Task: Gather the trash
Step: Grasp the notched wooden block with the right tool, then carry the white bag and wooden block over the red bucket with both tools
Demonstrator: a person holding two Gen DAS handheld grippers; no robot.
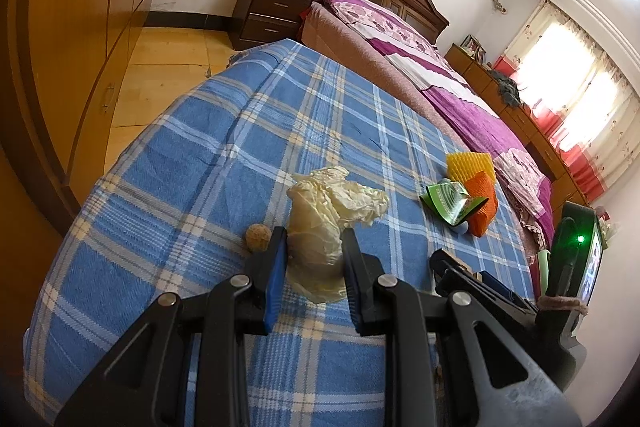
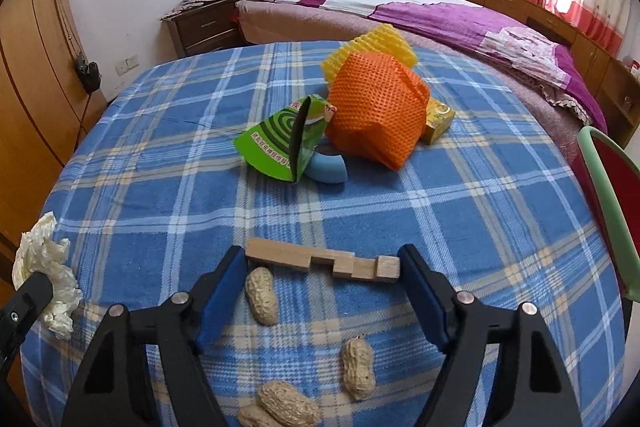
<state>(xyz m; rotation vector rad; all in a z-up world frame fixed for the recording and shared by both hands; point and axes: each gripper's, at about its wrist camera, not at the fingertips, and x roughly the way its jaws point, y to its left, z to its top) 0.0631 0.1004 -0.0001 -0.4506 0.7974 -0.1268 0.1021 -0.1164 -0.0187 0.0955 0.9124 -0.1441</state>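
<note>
- The crumpled plastic bag (image 1: 332, 223) sits pinched between the pads of the left gripper (image 1: 314, 247), apparently kept as the sack for the trash, low on the plaid-covered worktop (image 1: 192, 163).
- The wooden block (image 2: 322, 261) lies crosswise between the fingertips of the right gripper (image 2: 322, 267); its jaws stand wide, both tips at the block's ends, though whether they press I cannot tell.
- A peanut (image 2: 262, 301) lies just beside the block at 7 o'clock; more shells sit nearer the camera.
- At 12 o'clock, well apart, orange mesh (image 2: 376, 115) and a green packet (image 2: 276, 143) are heaped, likely next.
</note>
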